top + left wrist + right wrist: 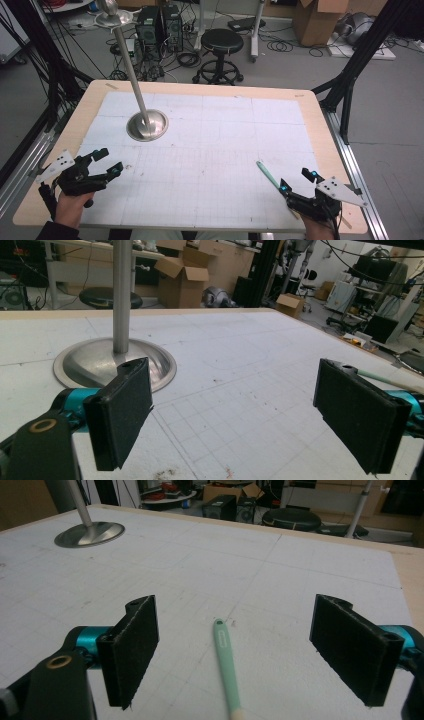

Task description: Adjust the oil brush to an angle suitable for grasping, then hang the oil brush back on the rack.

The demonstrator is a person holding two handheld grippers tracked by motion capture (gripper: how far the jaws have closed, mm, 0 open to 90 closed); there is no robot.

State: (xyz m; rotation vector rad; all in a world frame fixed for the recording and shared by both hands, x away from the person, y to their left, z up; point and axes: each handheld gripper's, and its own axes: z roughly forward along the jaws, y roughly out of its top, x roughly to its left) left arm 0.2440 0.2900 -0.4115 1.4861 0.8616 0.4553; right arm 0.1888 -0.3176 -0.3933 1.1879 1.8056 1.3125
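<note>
A slim mint-green stick [267, 174] lies flat on the white grid mat [215, 150] near the front right. My right gripper [297, 181] is open just behind the stick's near end. In the right gripper view the stick [224, 665] runs up the gap between the two black pads [132, 650], touching neither, and my right gripper [237, 640] holds nothing. My left gripper [107, 161] is open at the front left, also holding nothing. Seen from the left gripper view, my left gripper [235, 410] faces a metal stand [115, 365].
The metal stand has a round base [146, 125] on the mat's left half, and its pole [131, 70] leans up to a small dish [114, 19]. Beyond the far edge of the wooden table [200, 89] are a black stool [221, 42], cables and cardboard boxes [320, 20].
</note>
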